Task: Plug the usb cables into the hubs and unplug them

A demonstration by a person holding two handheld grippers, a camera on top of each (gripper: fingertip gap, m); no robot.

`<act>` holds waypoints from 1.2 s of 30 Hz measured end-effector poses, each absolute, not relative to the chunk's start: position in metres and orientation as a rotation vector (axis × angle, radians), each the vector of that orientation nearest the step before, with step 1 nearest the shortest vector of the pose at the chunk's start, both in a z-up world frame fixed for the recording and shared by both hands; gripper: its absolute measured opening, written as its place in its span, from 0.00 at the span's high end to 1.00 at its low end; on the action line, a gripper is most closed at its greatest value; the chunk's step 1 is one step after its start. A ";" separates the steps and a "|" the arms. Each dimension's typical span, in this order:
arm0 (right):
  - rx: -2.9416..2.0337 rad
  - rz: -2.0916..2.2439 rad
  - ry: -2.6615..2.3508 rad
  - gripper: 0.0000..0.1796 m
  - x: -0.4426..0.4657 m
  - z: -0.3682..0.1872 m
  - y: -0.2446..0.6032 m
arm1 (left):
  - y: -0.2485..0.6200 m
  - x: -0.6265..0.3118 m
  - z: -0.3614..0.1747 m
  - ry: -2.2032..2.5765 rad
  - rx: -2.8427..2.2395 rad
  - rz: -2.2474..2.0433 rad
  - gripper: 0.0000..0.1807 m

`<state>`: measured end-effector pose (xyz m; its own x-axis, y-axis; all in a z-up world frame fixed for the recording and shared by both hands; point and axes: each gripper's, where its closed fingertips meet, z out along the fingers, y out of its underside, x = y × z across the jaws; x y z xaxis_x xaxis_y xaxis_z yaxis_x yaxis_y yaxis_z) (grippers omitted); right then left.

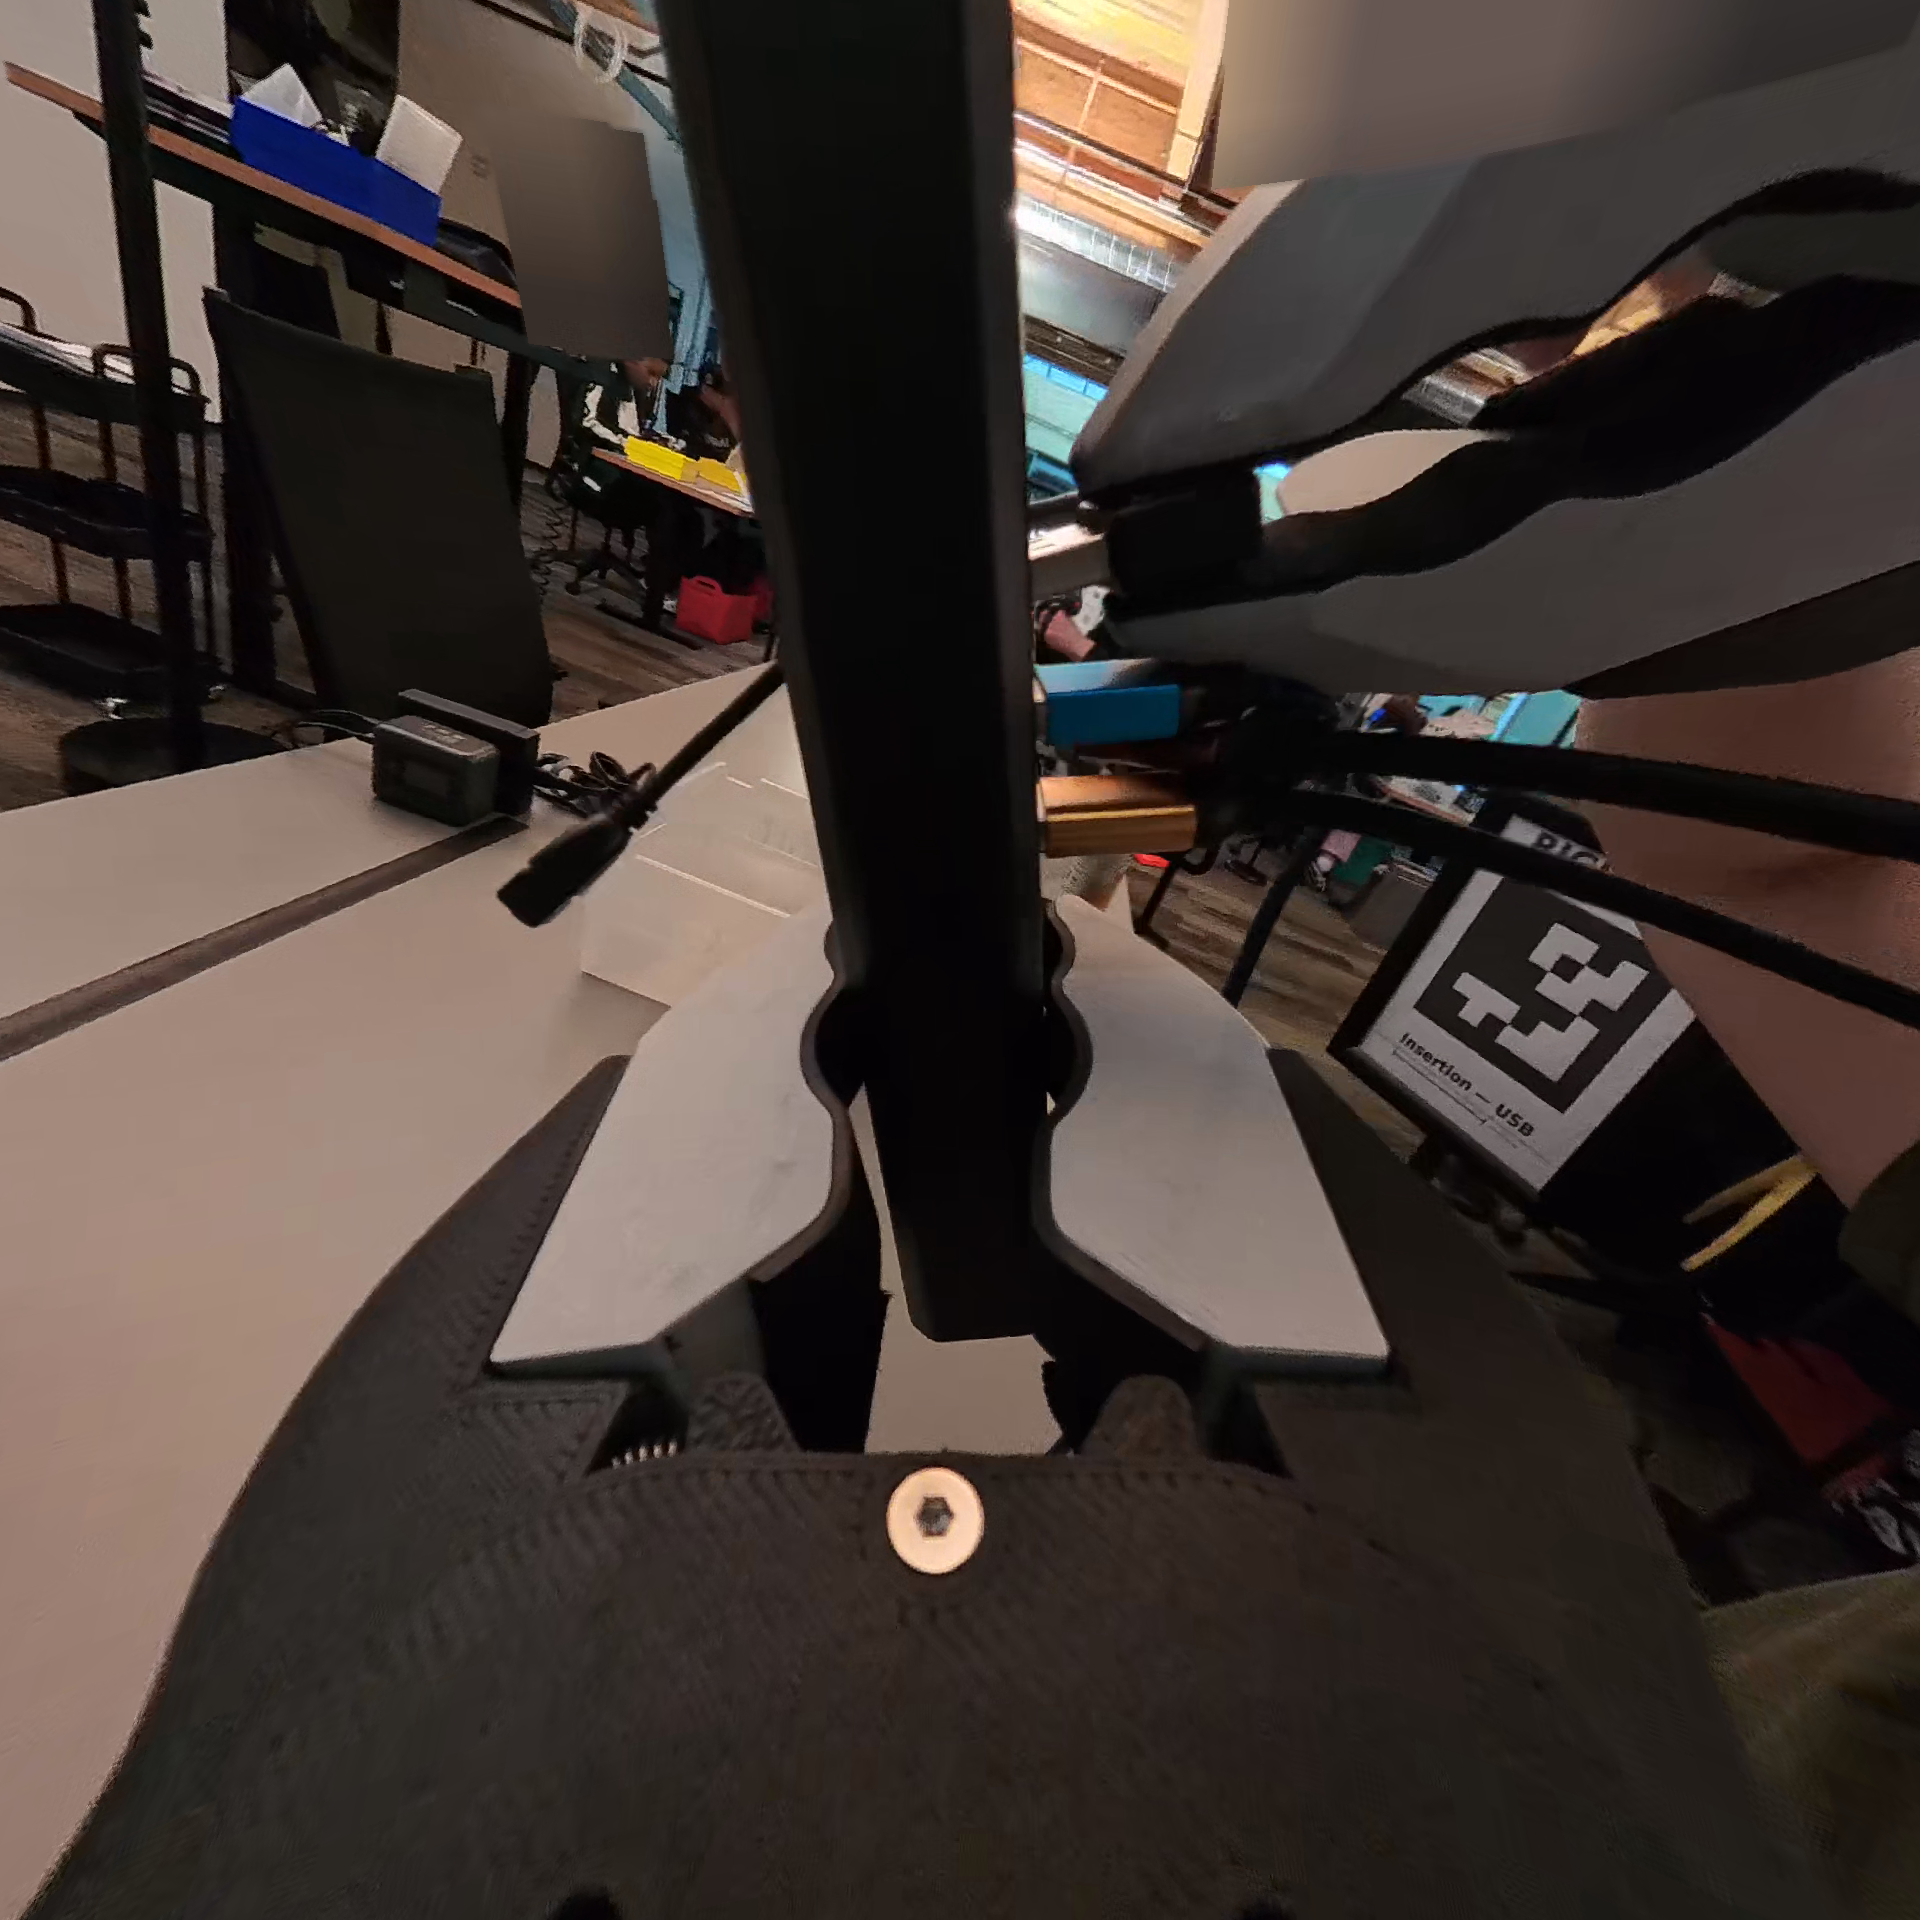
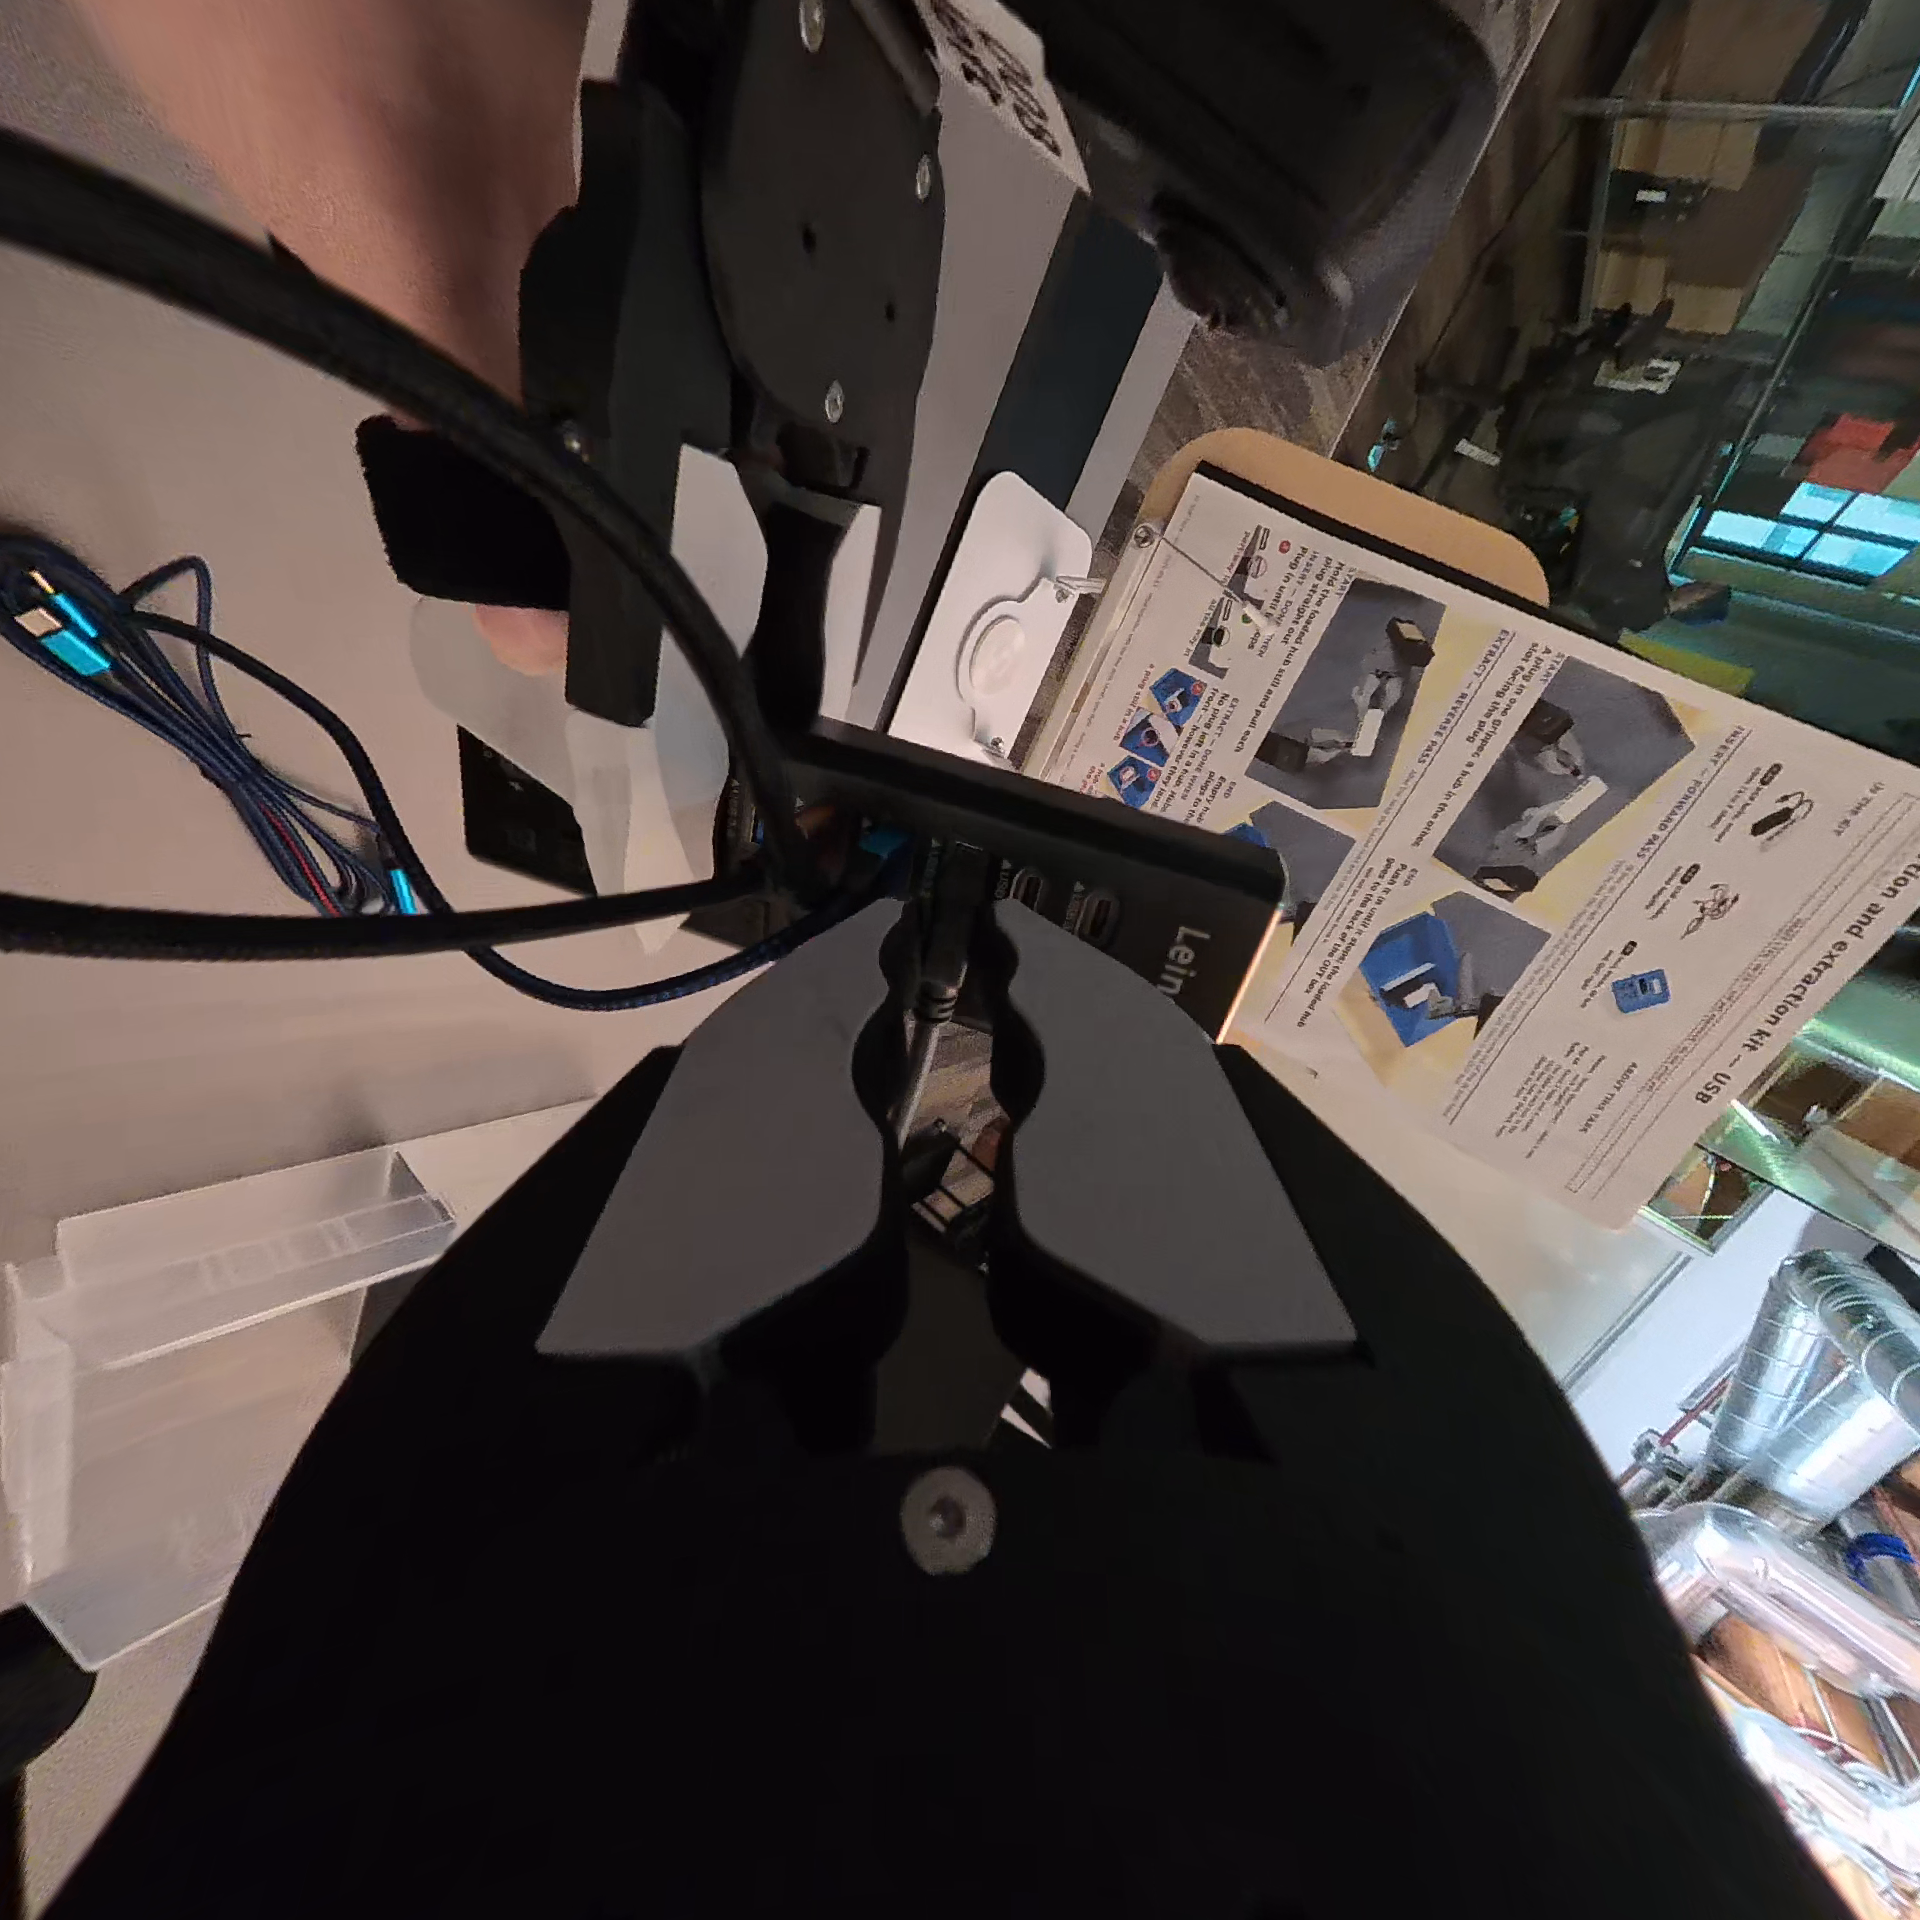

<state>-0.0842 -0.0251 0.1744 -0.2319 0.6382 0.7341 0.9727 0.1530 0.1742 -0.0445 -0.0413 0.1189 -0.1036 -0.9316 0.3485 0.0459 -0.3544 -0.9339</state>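
Black hub (image 1: 904, 623) stands upright, clamped in my left gripper (image 1: 943, 1049), while my right gripper (image 2: 940, 987) pinches a plug (image 2: 951, 914) at its port row. If I pull off-axis, the plug may bind or the hub twist loose.

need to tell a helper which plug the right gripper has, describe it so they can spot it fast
Find the long black hub clamped upright in the left gripper. Along its right edge sit three plugs: a black plug on top, a blue plug below it and a gold plug lowest. The one meant is the black one, the only one pinched in the right gripper.
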 end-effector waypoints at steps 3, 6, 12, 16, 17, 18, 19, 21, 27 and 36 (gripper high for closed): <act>-1.539 -0.868 -1.927 0.94 -0.086 0.176 -0.025 | -0.044 -0.046 0.122 1.030 -1.367 -1.640 0.83; -1.521 -0.879 -1.919 0.91 -0.088 0.179 -0.025 | -0.044 -0.046 0.122 1.029 -1.367 -1.633 0.84; -1.546 -0.873 -1.929 0.90 -0.086 0.181 -0.026 | -0.047 -0.048 0.125 1.020 -1.361 -1.696 0.83; -1.572 -0.845 -1.932 0.89 -0.083 0.181 -0.028 | -0.045 -0.050 0.126 0.999 -1.363 -1.746 0.84; -1.577 -0.835 -1.931 0.89 -0.083 0.182 -0.028 | -0.044 -0.049 0.126 0.999 -1.364 -1.740 0.84; -1.574 -0.825 -1.920 0.89 -0.083 0.184 -0.028 | -0.044 -0.049 0.126 1.000 -1.365 -1.729 0.83; -1.572 -0.811 -1.900 0.89 -0.084 0.187 -0.028 | -0.043 -0.049 0.125 1.002 -1.365 -1.718 0.83; -1.586 -0.728 -1.875 0.89 -0.088 0.191 -0.031 | -0.043 -0.049 0.125 1.005 -1.362 -1.702 0.83; -1.585 -0.644 -1.855 0.95 -0.093 0.188 -0.036 | -0.044 -0.049 0.126 1.005 -1.356 -1.688 0.84; -1.561 -0.650 -1.829 0.96 -0.093 0.186 -0.031 | -0.044 -0.049 0.125 1.008 -1.357 -1.681 0.84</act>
<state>-0.0930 -0.0311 0.1858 -0.0903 0.6679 0.7387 0.9844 0.1725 -0.0357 -0.0487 -0.0435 0.1252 -0.1674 -0.9000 0.4024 0.0687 -0.4178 -0.9059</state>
